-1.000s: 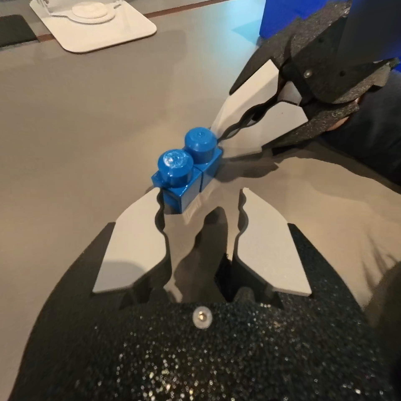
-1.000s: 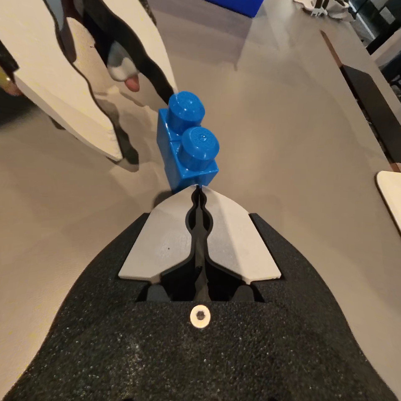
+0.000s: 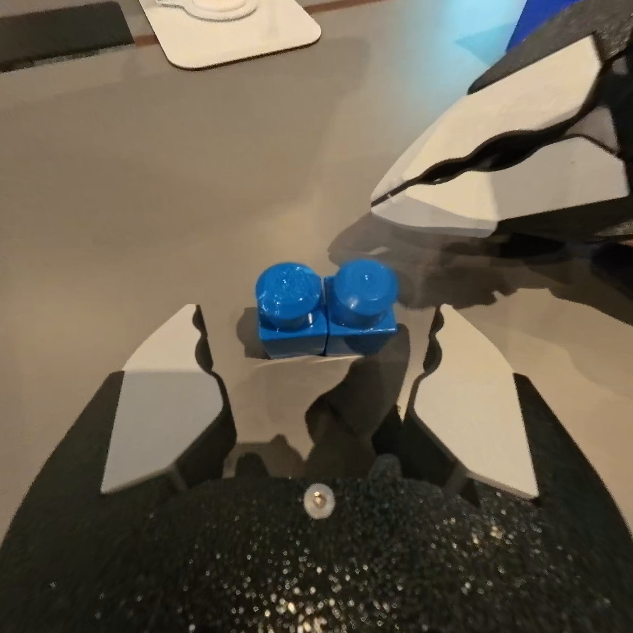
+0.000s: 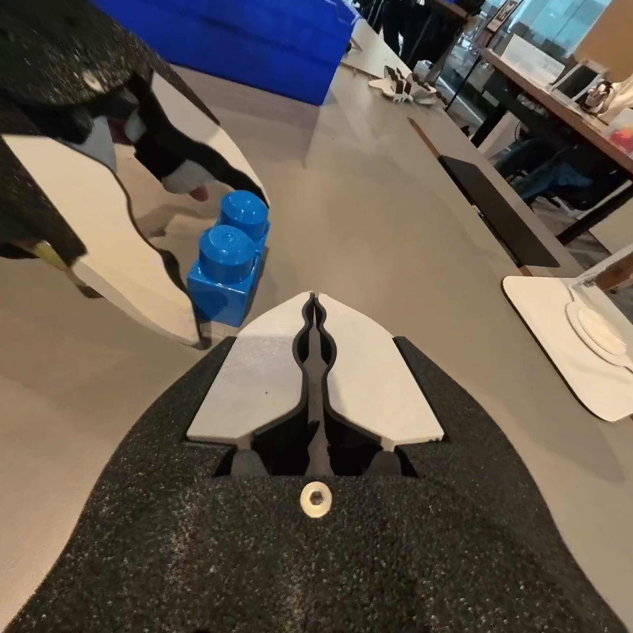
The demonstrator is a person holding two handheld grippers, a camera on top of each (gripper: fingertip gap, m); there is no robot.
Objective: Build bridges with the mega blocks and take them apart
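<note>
Two glossy blue single-stud blocks stand upright, pressed side by side, studs up, on the grey table, forming a short row.

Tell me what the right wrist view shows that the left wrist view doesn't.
Only the right wrist view shows the right gripper from behind with jaws shut, plus the big blue bin. Only the left wrist view looks along the open left gripper. Both share the two blue blocks standing side by side on the table and the white tray.
</note>
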